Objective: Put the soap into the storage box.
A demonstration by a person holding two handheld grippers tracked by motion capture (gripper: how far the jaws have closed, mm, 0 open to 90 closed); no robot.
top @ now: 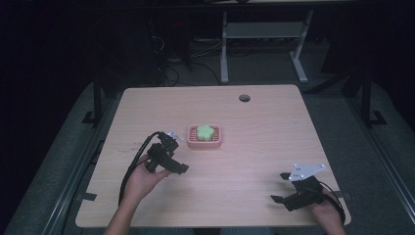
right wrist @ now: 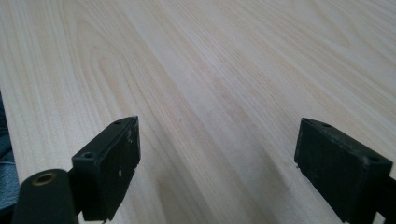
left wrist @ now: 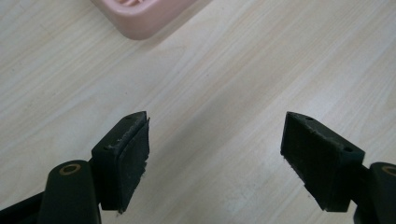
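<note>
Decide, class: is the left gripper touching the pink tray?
Apart. The left gripper view shows the left gripper open, with bare table between it and the pink tray.

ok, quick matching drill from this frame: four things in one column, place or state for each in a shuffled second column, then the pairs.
Things:
1. left gripper
2. right gripper
3. green flower-shaped piece
4. pink tray

Places or states:
A. lies in the tray
B. open, near the table's front right corner
C. mid-table, holds the green piece
D. open, just left of the tray

Pairs: 1-D, 2-B, 3-A, 4-C
</note>
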